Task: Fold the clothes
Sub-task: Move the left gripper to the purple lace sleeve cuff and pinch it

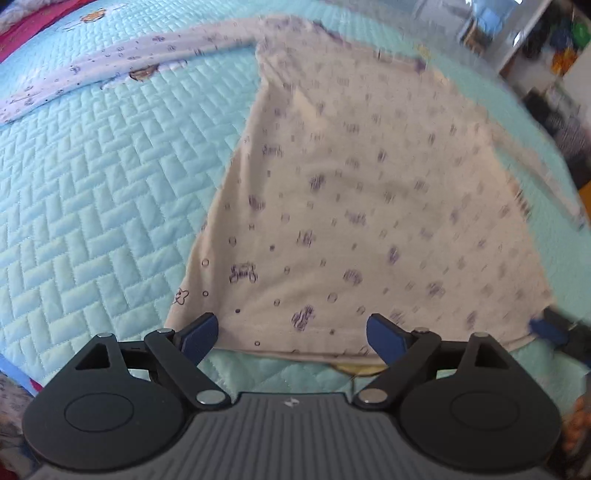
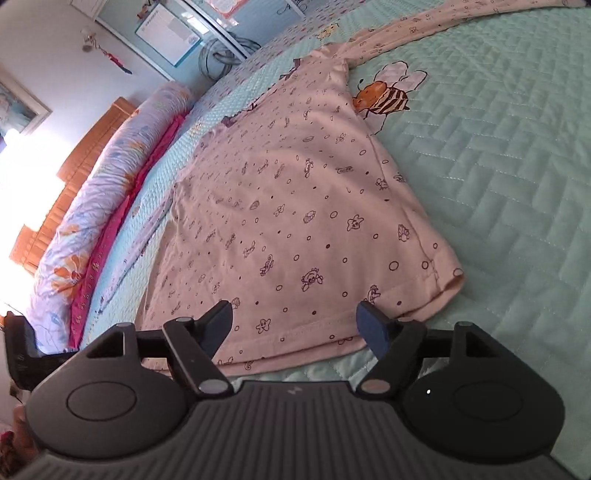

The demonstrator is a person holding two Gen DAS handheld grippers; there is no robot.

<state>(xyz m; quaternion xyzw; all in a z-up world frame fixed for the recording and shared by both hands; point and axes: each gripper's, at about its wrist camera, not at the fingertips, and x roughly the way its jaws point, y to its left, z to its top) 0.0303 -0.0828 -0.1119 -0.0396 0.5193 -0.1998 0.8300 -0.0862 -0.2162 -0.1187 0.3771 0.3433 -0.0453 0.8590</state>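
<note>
1. On the quilted bedspread (image 1: 92, 192) the long-sleeved shirt (image 1: 351, 184) lies spread flat, its hem toward both grippers and its neckline on the far side.
2. At that hem the left gripper (image 1: 291, 334) stands wide open, its blue pads either side of the shirt's left hem stretch; nothing is pinched.
3. Further along the same hem, the right gripper (image 2: 295, 325) is also spread, straddling the edge near the shirt's right corner, holding nothing.
4. One sleeve (image 2: 443, 22) runs straight out from the shirt's shoulder across the bedspread; the other sleeve (image 2: 144, 236) lies along the shirt's opposite side.
5. Judged from this, flattening looks done, while no fold is visible: sleeves and body remain to be turned in.
6. Beyond the shirt a floral bolster (image 2: 110, 184) lies along the wooden headboard (image 2: 74, 166).
</note>
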